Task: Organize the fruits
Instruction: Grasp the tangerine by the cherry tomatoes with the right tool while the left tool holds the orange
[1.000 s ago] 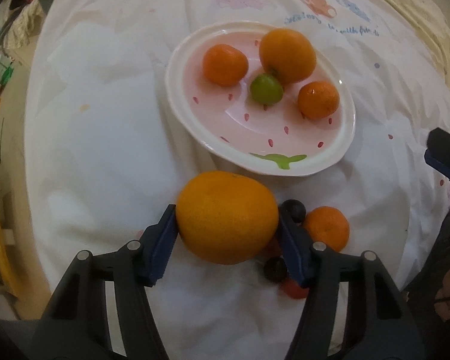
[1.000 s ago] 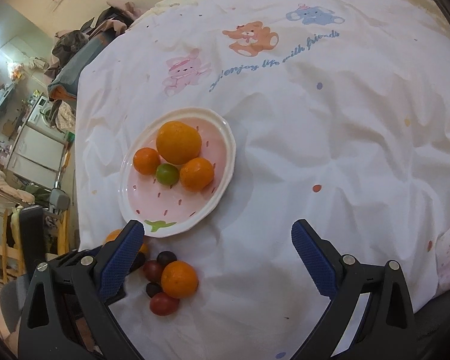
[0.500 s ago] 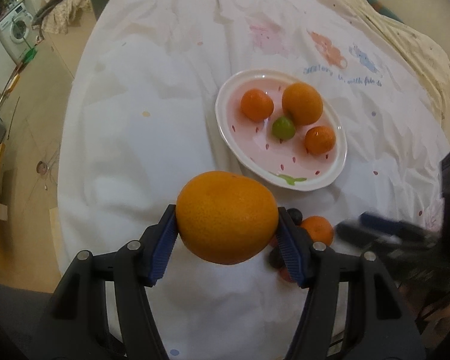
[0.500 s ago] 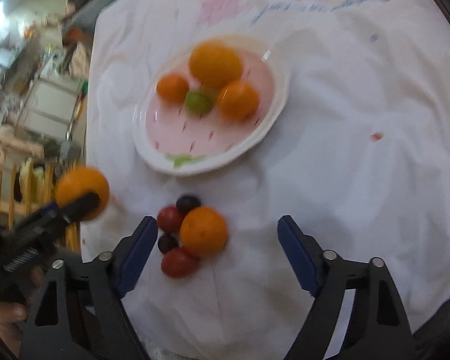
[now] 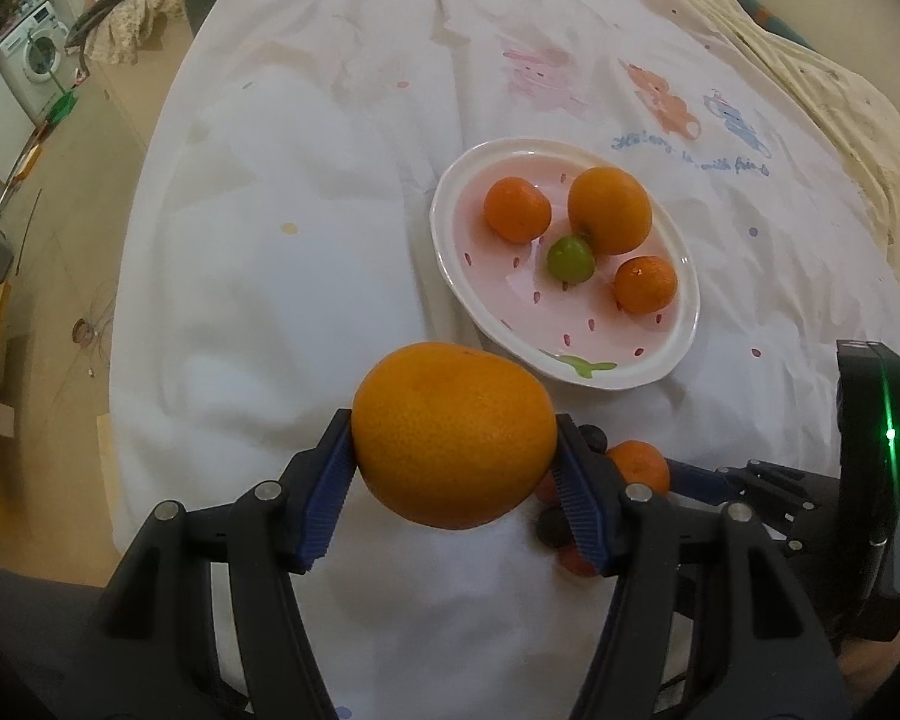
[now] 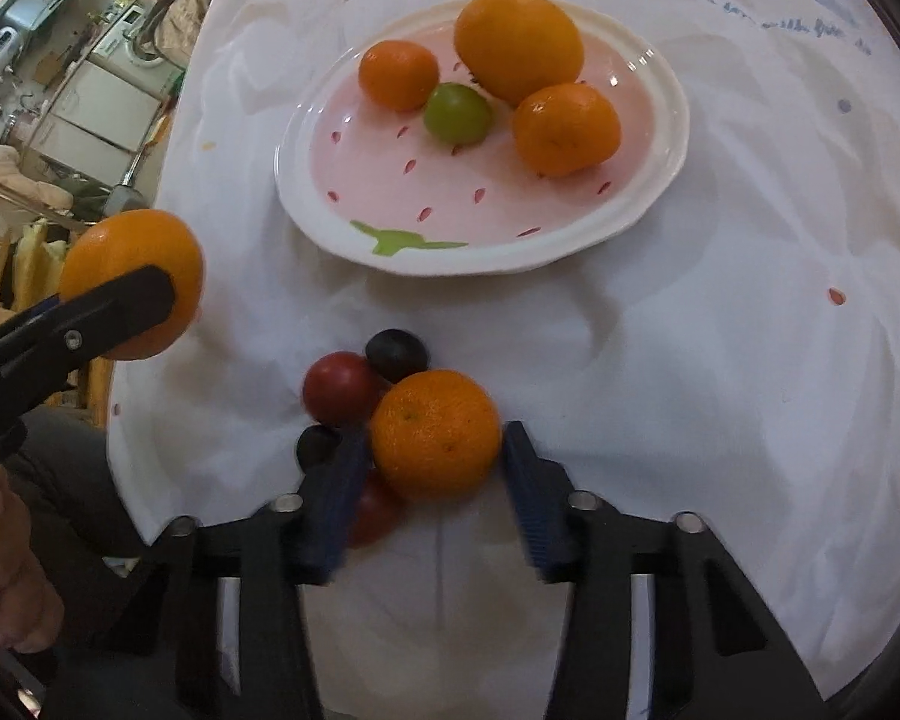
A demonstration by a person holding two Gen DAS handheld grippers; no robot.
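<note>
My left gripper [image 5: 455, 438] is shut on a large orange [image 5: 455, 435] and holds it above the white cloth, short of the pink plate [image 5: 444, 240]. The plate [image 6: 291, 180] holds a big orange [image 6: 519, 45], two mandarins [image 6: 399, 75] and a green fruit [image 6: 456, 114]. My right gripper [image 6: 435, 438] is down at the small pile near the cloth's edge. Its jaws are closing on a loose mandarin [image 6: 435, 435], and the blue pads meet its two sides. Red and dark cherry tomatoes [image 6: 342, 387] lie against that mandarin, partly under the left finger.
The white cloth with cartoon animals and blue lettering [image 5: 690, 156] covers the round table. The table's edge runs close behind the pile, with floor and household clutter [image 6: 108, 108] beyond. A hand [image 6: 6, 588] holds the left gripper at the lower left.
The right gripper dropped onto the pile and its jaws narrowed from wide open to the mandarin's sides. The left gripper rose and drew back with the orange held the same way.
</note>
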